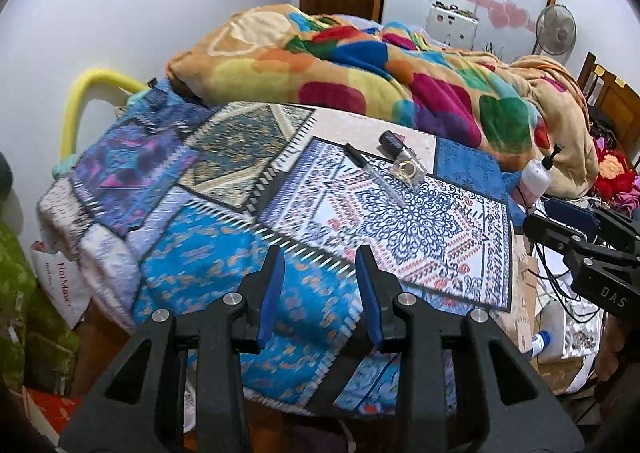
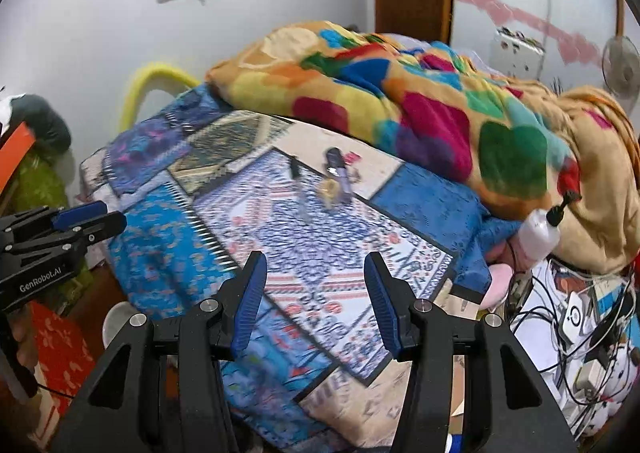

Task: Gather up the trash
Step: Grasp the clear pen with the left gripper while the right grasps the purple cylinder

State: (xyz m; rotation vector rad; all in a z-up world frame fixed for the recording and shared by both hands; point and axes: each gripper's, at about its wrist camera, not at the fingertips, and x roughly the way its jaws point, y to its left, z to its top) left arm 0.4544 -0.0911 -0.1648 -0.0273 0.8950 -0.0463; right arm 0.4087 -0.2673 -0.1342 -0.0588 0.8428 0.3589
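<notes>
Bed with patchwork cover: one pen, one clear wrapper (right beside pen) in middle. Two tongs, left and right, both apart, empty.

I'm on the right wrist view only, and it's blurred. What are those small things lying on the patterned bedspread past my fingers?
Observer: The left wrist view shows them sharply. One is a pen with a black cap.
Operator: And the shiny thing next to it?
Observer: A small clear packet with yellowish rings inside.
Operator: Anything behind that?
Observer: A dark cylinder lies at the packet's far end. I cannot tell what it is.
Operator: Is the left gripper carrying anything?
Observer: No. The left gripper has its fingers apart, with only the bedspread showing between them.
</notes>
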